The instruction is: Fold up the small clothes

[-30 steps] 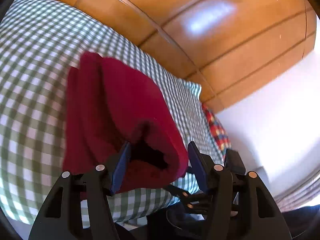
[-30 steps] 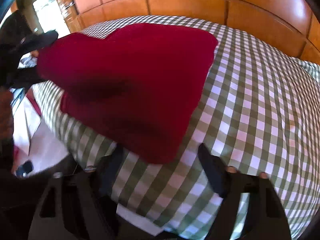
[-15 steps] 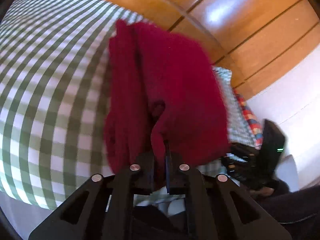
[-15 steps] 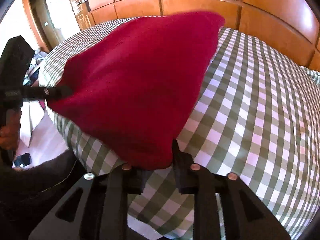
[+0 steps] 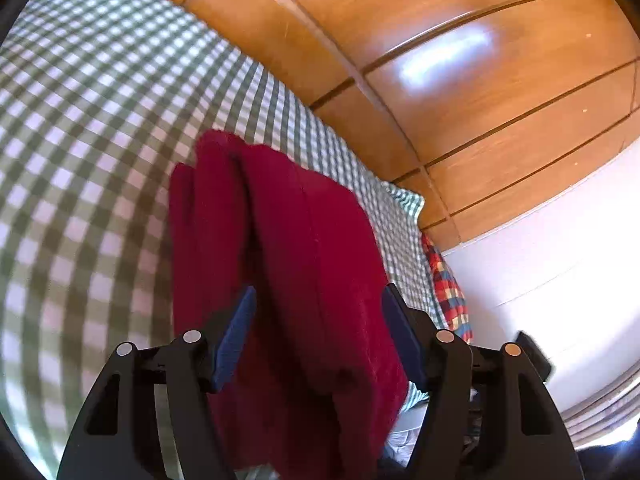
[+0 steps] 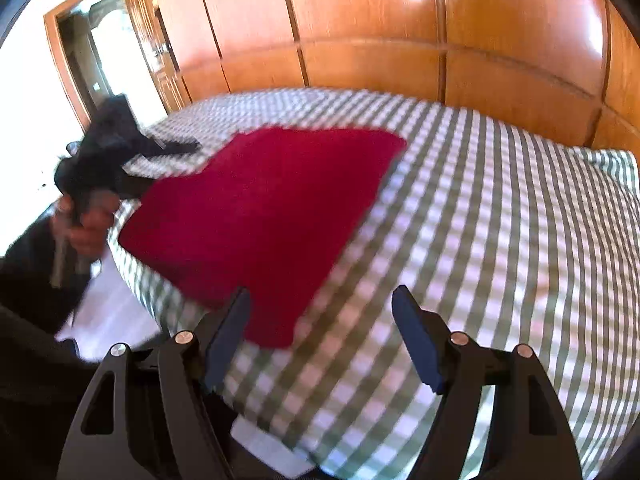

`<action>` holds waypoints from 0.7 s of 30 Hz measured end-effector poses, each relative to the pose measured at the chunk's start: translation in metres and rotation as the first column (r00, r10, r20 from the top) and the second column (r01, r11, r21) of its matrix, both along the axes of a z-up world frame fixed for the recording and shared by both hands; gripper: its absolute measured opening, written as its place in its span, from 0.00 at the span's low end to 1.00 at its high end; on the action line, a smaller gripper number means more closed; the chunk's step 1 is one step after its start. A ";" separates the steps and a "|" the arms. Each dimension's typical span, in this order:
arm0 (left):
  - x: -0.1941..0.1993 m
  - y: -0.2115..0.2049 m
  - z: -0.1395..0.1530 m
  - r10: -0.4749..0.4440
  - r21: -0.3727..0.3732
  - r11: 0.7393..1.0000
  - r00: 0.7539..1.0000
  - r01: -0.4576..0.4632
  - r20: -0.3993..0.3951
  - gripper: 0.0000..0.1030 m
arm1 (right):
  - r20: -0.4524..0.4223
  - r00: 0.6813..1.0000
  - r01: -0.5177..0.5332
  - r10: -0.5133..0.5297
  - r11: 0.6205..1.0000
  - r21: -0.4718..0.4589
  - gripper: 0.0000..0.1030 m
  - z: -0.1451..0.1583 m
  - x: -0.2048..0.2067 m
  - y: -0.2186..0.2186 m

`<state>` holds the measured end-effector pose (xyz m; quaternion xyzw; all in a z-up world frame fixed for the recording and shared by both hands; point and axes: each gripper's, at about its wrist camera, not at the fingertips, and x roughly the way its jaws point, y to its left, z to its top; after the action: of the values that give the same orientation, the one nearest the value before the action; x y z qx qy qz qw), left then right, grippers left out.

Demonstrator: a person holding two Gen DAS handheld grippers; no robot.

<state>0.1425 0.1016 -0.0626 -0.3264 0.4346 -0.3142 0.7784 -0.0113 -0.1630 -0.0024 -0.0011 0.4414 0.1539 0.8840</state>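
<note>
A dark red folded garment [image 6: 260,216] lies flat on the green-and-white checked bed cover [image 6: 500,240], near the bed's left front corner. In the left wrist view the garment [image 5: 288,264] fills the middle and its near edge lies between the open jaws of my left gripper [image 5: 320,320]. My right gripper [image 6: 320,320] is open and empty, just off the garment's near corner. The left gripper [image 6: 120,152] and the hand holding it show at the garment's far left side.
A wooden panelled headboard and wall [image 6: 400,40] stand behind the bed. A red plaid cloth [image 5: 444,280] lies at the bed's far edge. A white wall [image 5: 540,260] is to the right. A doorway [image 6: 92,52] is at the left.
Both grippers were shut on the garment's edges half a second ago and have opened. The garment has dropped flat onto the bed, and the right gripper has pulled back.
</note>
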 end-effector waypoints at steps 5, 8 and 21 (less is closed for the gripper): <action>0.005 -0.020 0.004 -0.013 0.081 0.997 0.999 0.010 0.033 0.15 | 0.018 0.997 -0.073 0.073 0.997 -0.019 0.69 -0.002 0.022 0.038; -0.017 -0.015 0.035 0.052 0.112 0.991 0.985 -0.071 0.167 0.13 | 0.026 0.992 -0.121 0.122 0.990 -0.067 0.68 -0.013 0.029 0.070; -0.034 -0.050 0.012 0.102 0.600 0.771 0.972 -0.213 0.214 0.29 | 0.040 0.987 -0.144 0.155 0.970 -0.194 0.79 -0.048 0.031 0.104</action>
<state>0.1090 0.0518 -0.0508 -0.0607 0.4170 -0.1141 0.8997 0.0194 -0.0595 -0.0501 -0.1229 0.4283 0.1770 0.8775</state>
